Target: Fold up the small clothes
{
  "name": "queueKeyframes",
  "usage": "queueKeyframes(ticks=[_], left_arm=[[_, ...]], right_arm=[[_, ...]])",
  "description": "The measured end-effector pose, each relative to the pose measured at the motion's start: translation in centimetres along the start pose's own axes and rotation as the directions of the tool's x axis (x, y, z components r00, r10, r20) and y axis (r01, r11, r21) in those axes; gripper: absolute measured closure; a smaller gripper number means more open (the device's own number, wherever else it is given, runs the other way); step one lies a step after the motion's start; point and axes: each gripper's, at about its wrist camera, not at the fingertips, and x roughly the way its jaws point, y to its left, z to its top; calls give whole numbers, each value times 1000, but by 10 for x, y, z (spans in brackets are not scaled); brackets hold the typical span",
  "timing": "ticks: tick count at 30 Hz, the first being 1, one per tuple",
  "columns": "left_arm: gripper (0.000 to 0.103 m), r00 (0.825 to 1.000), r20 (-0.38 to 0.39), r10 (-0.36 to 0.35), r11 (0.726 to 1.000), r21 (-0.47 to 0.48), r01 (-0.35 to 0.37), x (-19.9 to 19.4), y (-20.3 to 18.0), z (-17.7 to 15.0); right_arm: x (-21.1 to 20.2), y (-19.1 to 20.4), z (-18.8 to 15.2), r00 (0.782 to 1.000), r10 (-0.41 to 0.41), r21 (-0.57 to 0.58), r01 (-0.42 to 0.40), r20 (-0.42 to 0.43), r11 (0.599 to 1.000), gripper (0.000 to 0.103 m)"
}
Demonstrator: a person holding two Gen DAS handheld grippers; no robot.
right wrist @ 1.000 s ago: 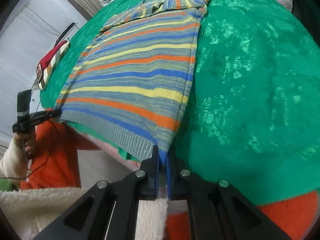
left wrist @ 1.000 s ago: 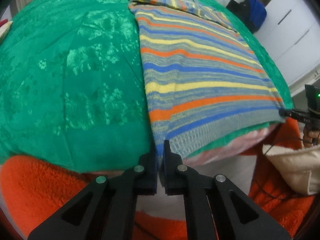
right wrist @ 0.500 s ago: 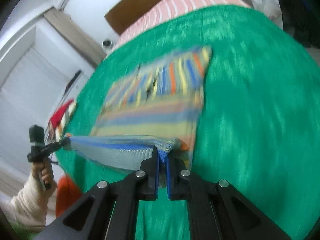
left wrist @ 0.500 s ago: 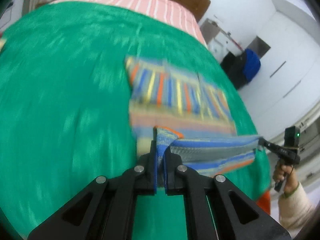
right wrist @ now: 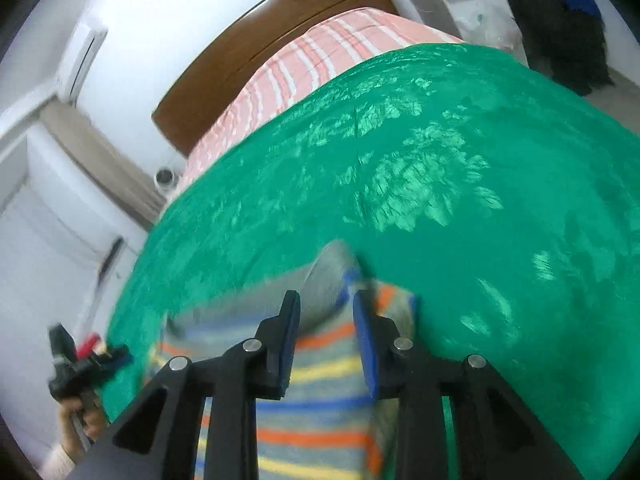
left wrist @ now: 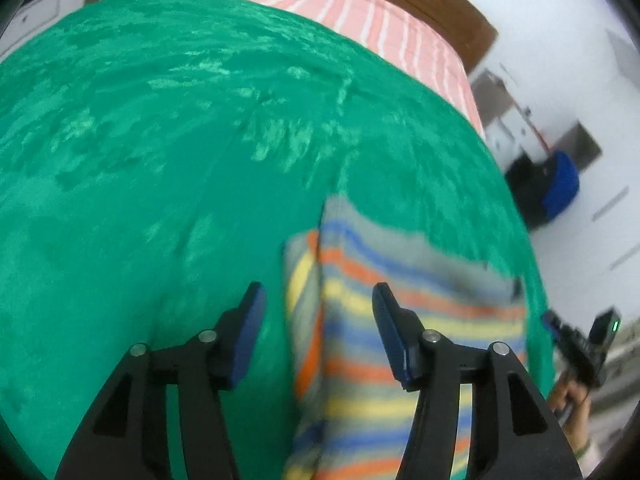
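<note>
A small striped knit sweater (left wrist: 400, 320), grey with orange, yellow and blue bands, lies folded over on the green bedspread (left wrist: 160, 160). My left gripper (left wrist: 318, 300) is open above its left edge, holding nothing. In the right wrist view the sweater (right wrist: 320, 400) lies under my right gripper (right wrist: 326, 304), which is open with the grey hem between its fingers, not clamped. Each gripper shows in the other's view, the right one at the sweater's right side (left wrist: 576, 340), the left one at the left side (right wrist: 80, 360).
The bed has a pink striped sheet (left wrist: 380, 12) and a brown headboard (right wrist: 260, 48) at the far end. White cupboards and a blue and black bag (left wrist: 556, 188) stand to the right of the bed. The green spread extends far ahead of the sweater.
Both grippers carried the sweater's bottom hem up and forward over its top part, folding it in half. Both have now opened and let go of the hem.
</note>
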Motion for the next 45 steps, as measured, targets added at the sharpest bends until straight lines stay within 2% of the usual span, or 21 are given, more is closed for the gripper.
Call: queueKeyframes(ticks=[4, 6, 8, 9, 10, 11, 12, 14, 17, 19, 21, 23, 24, 26, 29, 31, 33, 36, 39, 41, 45], left_arm=[[38, 997, -69, -16, 989, 145, 26, -25, -9, -52], [35, 994, -107, 29, 977, 214, -6, -25, -21, -81], [39, 987, -132, 90, 962, 269, -52, -16, -30, -99], [45, 981, -140, 132, 949, 303, -85, -11, -35, -111], [62, 980, -136, 147, 944, 315, -98, -8, -37, -118], [87, 980, -130, 149, 943, 318, -101, -7, -38, -119], [98, 979, -120, 164, 937, 329, -117, -7, -39, -123], [99, 978, -112, 174, 933, 336, -128, -11, -39, -121], [99, 979, -116, 170, 938, 324, -125, -14, -29, -121], [99, 978, -113, 176, 939, 318, -132, -6, -25, -122], [95, 980, -88, 176, 940, 310, -140, -11, -28, -124], [77, 979, -83, 188, 947, 278, -158, -20, -23, -127], [72, 978, -72, 198, 948, 268, -172, -28, -21, -131], [43, 974, -19, 227, 940, 267, -214, -48, -17, -144], [27, 957, 67, 281, 920, 266, -289, -73, -13, -168], [20, 941, 114, 318, 909, 244, -337, -81, -9, -186], [17, 929, 158, 334, 904, 226, -364, -82, -7, -200], [13, 907, 200, 370, 880, 238, -412, -70, -4, -218], [5, 892, 250, 376, 877, 216, -430, -66, 2, -227], [3, 892, 253, 374, 881, 203, -427, -63, 6, -228], [1, 898, 252, 360, 889, 198, -412, -61, 12, -230]], right_arm=[[-23, 8, -33, 994, -41, -174, 23, -103, 985, 74], [-35, 13, -57, 984, -54, -224, 15, -167, 974, 64], [-42, 19, -85, 969, -95, -264, 33, -229, 964, 54], [-42, 18, -94, 963, -101, -268, 32, -248, 963, 52], [-42, 19, -105, 953, -108, -268, 29, -284, 963, 52], [-38, 18, -114, 942, -114, -266, 28, -315, 964, 52], [-35, 17, -122, 930, -118, -262, 24, -348, 965, 66], [-29, 10, -126, 922, -120, -242, 29, -369, 970, 95], [-47, 8, -119, 930, -163, -284, 68, -328, 957, 96], [-39, -5, -121, 921, -162, -255, 72, -355, 964, 96], [-33, -11, -126, 924, -152, -243, 67, -350, 968, 96], [-41, -11, -125, 938, -139, -236, 63, -319, 970, 85], [-48, -12, -125, 946, -136, -222, 70, -295, 973, 79], [-67, -18, -128, 958, -131, -204, 79, -255, 976, 77], [-99, -23, -142, 969, -185, -241, 142, -165, 960, 76], [-118, -24, -156, 976, -190, -248, 158, -109, 956, 68], [-131, -20, -174, 980, -192, -243, 175, -49, 954, 39], [-146, -19, -195, 979, -201, -248, 200, 20, 948, 36], [-143, -16, -213, 974, -223, -275, 228, 49, 934, 35], [-138, -16, -222, 968, -245, -293, 249, 52, 923, 34], [-130, -15, -234, 962, -258, -325, 273, 90, 905, 23]])
